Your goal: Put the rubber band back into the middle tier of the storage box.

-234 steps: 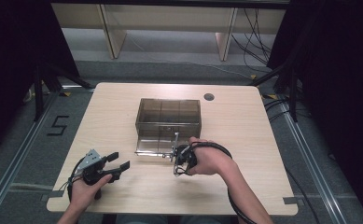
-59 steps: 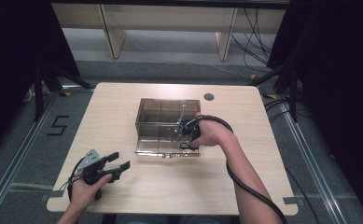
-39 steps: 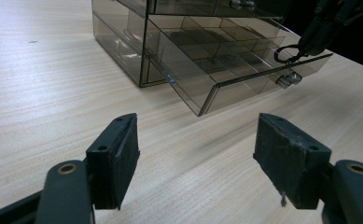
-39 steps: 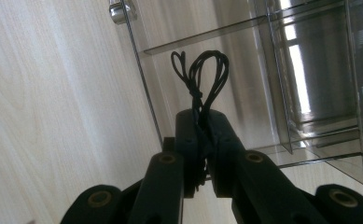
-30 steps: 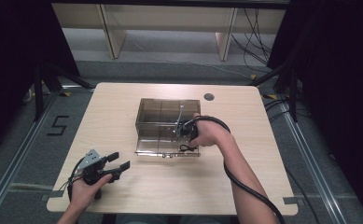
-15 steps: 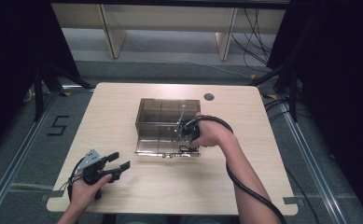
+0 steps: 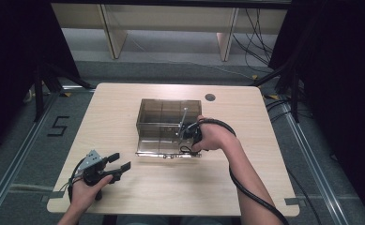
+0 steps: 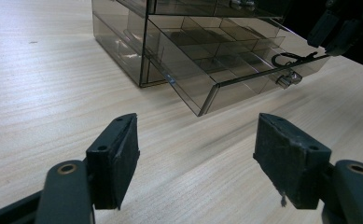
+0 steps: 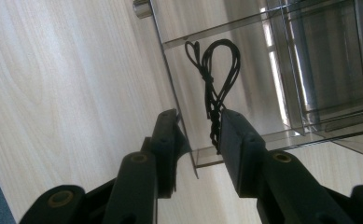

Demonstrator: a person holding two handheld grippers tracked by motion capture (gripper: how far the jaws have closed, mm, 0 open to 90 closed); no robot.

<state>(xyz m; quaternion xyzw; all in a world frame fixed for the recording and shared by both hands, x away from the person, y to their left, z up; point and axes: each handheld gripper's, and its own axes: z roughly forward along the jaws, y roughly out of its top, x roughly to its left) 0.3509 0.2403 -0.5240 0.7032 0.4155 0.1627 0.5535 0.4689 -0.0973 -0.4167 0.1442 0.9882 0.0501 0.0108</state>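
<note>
A smoky clear drawer cabinet [image 7: 171,110] stands mid-table with its bottom drawer [image 7: 157,144] pulled out toward me. A thin black looped cord [image 9: 216,65] lies in the drawer's front compartment. Its loop [image 8: 282,58] shows near the drawer's front wall in the left gripper view. My right gripper [image 7: 187,137] hovers over that corner of the drawer. Its jaws [image 9: 198,135] are a little apart, and the cord's tail runs down between them beside the right pad. My left gripper [image 7: 118,161] rests at the front left of the table, open [image 8: 195,158] and holding nothing.
The drawer has a small metal knob [image 8: 286,80] on its front wall and is split by dividers into several compartments. A round grommet hole [image 7: 210,97] sits at the table's back right. Bare wood lies between the left gripper and the drawer.
My right hand went from the drawer's front to above its right front compartment, then shifted only slightly there. The left gripper has stayed still.
</note>
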